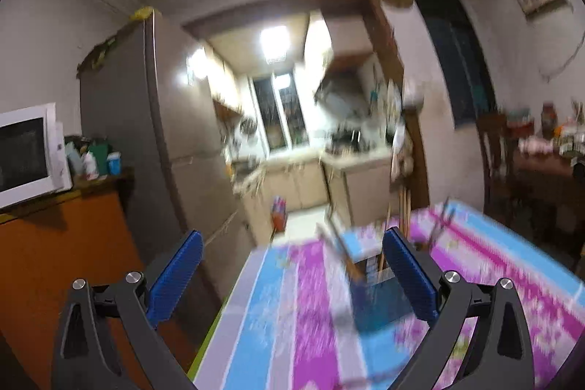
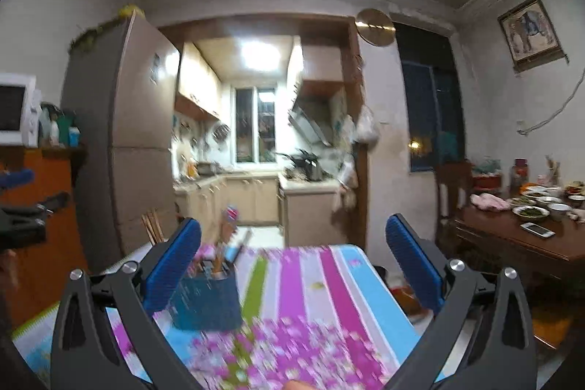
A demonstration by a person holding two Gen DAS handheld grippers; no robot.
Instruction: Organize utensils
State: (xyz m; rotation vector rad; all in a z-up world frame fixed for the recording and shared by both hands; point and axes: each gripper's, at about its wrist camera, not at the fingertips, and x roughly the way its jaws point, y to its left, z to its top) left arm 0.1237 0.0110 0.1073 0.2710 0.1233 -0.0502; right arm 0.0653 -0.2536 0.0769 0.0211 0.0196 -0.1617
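A dark blue utensil holder (image 2: 206, 295) stands on the table with the striped floral cloth (image 2: 329, 280), and several utensils (image 2: 223, 254) stick up out of it. My right gripper (image 2: 292, 223) is open above the cloth with nothing between its fingers; the holder sits behind its left finger (image 2: 172, 265). In the left wrist view the same holder (image 1: 376, 306) is blurred, just inside the right finger (image 1: 409, 273). My left gripper (image 1: 292, 236) is open and empty. A brown-handled utensil (image 1: 342, 256) leans out of the holder.
The cloth-covered table's (image 1: 278, 298) left edge drops off beside an orange cabinet (image 1: 55, 262) bearing a microwave (image 1: 25, 152). A tall fridge (image 2: 120, 141) and the kitchen doorway lie ahead. At the right a wooden dining table (image 2: 512, 236) carries several dishes and a phone.
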